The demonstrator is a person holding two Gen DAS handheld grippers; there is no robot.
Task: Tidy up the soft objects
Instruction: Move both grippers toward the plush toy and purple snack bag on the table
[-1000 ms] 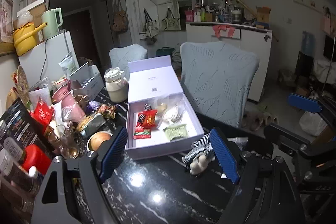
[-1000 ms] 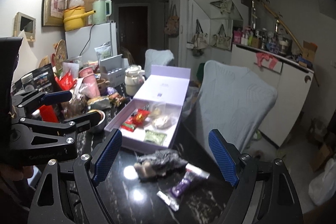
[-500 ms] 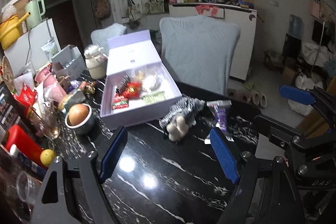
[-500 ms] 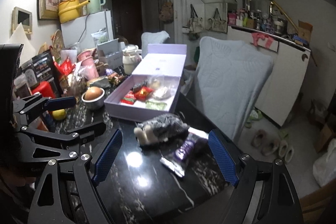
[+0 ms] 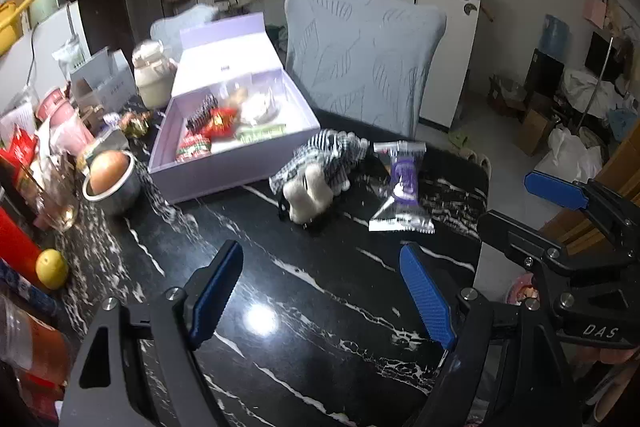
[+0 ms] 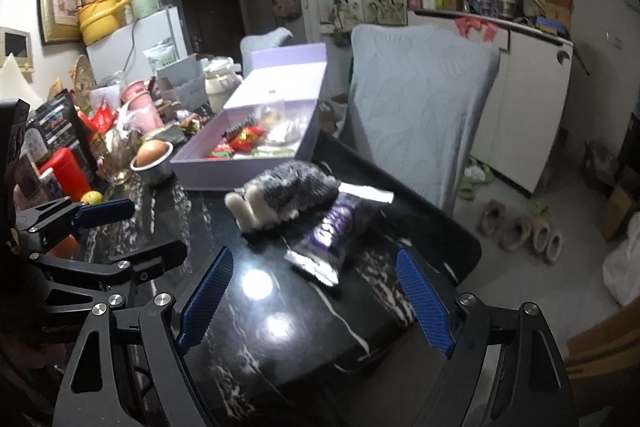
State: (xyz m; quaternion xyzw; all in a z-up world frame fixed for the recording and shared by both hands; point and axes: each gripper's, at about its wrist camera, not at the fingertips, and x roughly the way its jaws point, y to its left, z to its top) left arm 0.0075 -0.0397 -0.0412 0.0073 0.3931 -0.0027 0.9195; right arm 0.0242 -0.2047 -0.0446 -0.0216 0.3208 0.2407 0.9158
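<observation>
The left gripper (image 5: pixel 320 297) has its blue fingers spread wide and empty above the black marble table (image 5: pixel 280 307), and the right gripper (image 6: pixel 310 301) is just as wide and just as empty. Straight ahead of both lies the striped plush toy (image 5: pixel 320 167), its pale paws toward the grippers and its long axis running obliquely away toward the chair (image 5: pixel 360 59). A purple snack packet (image 5: pixel 402 187) lies beside it on the right, touching or slightly tucked under it in the right wrist view (image 6: pixel 332 235). Just beyond the toy on the left sits the open lilac box (image 5: pixel 236 171), already holding small packets. The toy looks roughly centred for either gripper; I judge the right one slightly nearer.
</observation>
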